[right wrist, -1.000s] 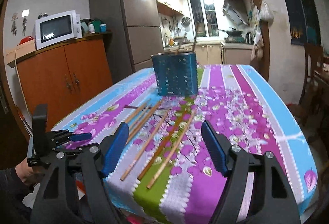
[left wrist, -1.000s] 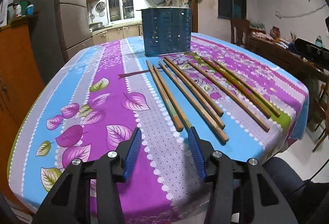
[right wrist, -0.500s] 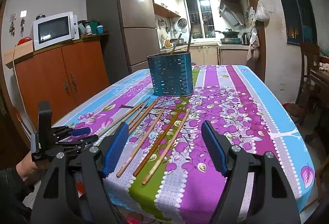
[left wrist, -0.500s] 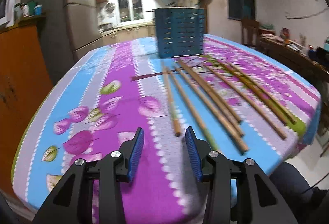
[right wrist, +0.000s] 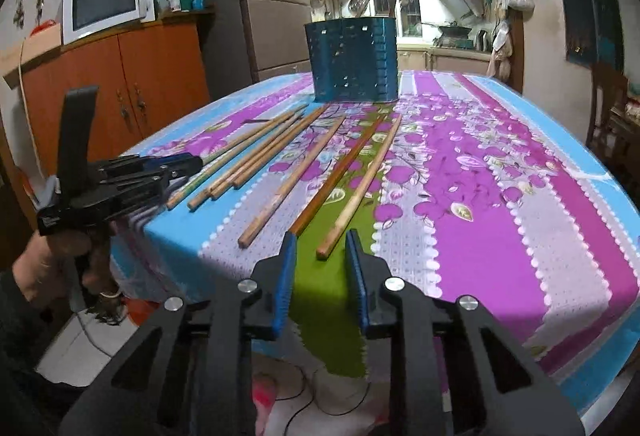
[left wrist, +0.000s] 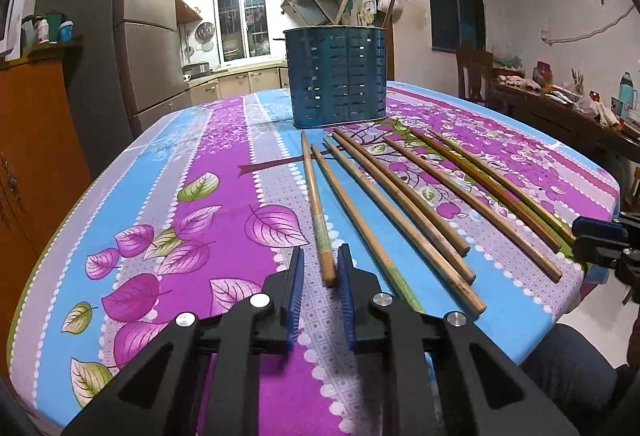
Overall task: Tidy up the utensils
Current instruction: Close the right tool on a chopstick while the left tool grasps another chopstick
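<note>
**Both grippers lined up on chopstick ends**

The blue holder [left wrist: 339, 75] stood far ahead of both sets of jaws, with a couple of handles poking out of it. Seven chopsticks lay loose on the tablecloth [left wrist: 224, 203], long axes running away from the jaws toward the holder. The left gripper [left wrist: 320, 276] had been closing around the near end of the leftmost chopstick [left wrist: 316, 203], with gaps on both sides. The right gripper [right wrist: 321, 256] had been closing too; the rightmost chopstick [right wrist: 360, 191] ended just ahead of its fingers. Nothing was gripped yet.
</note>
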`<action>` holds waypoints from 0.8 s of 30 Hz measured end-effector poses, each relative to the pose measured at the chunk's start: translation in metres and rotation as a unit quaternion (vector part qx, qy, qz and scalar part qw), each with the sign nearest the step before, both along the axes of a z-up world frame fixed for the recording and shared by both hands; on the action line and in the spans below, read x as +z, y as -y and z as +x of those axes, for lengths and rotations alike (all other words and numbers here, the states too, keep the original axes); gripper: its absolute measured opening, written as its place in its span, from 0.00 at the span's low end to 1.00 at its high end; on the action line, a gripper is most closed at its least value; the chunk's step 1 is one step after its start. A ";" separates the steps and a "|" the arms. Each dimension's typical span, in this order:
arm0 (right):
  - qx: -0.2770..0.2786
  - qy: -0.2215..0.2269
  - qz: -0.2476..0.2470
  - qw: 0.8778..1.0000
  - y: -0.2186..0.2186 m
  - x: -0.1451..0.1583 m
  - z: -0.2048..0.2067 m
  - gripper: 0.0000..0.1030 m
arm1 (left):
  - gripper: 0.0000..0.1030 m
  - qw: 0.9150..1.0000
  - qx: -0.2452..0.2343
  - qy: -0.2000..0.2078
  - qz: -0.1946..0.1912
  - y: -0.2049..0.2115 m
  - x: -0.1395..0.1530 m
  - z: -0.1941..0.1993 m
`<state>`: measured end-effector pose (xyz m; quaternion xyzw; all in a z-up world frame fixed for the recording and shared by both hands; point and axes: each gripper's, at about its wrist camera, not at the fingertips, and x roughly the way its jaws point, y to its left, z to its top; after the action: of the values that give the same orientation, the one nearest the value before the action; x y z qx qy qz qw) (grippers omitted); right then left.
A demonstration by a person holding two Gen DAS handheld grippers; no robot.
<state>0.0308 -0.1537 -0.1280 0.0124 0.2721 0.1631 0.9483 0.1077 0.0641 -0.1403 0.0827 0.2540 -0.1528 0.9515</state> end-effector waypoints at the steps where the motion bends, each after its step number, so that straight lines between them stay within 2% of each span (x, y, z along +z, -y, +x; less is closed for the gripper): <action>1: -0.003 0.000 -0.002 1.000 -0.001 0.000 0.000 0.19 | 0.18 1.000 0.000 0.000 0.000 0.000 0.000 0.000; 2: -0.007 0.002 -0.006 1.000 -0.002 0.000 0.000 0.16 | 0.18 1.000 0.000 0.002 0.001 0.000 0.000 0.000; 3: -0.013 0.004 -0.015 1.000 -0.002 0.000 0.001 0.09 | 0.18 1.000 -0.001 0.004 0.002 0.000 0.000 0.000; 4: -0.021 0.004 -0.018 1.000 -0.001 0.000 0.002 0.09 | 0.18 1.000 0.000 0.005 0.001 -0.001 0.000 0.000; 8: -0.041 0.006 -0.016 0.999 0.011 -0.002 0.002 0.09 | 0.14 1.000 0.001 0.013 0.006 0.002 -0.001 -0.004; 22: -0.046 0.036 -0.019 0.998 0.004 -0.007 0.005 0.09 | 0.14 0.999 0.015 0.051 0.002 0.006 -0.010 -0.013; 24: -0.047 0.039 -0.016 0.998 0.005 -0.008 0.005 0.09 | 0.09 0.998 0.017 0.055 0.000 0.008 -0.010 -0.015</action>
<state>0.0360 -0.1584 -0.1361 0.0040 0.2368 0.1140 0.9648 0.0929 0.0562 -0.1507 0.0867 0.2029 -0.1314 0.9665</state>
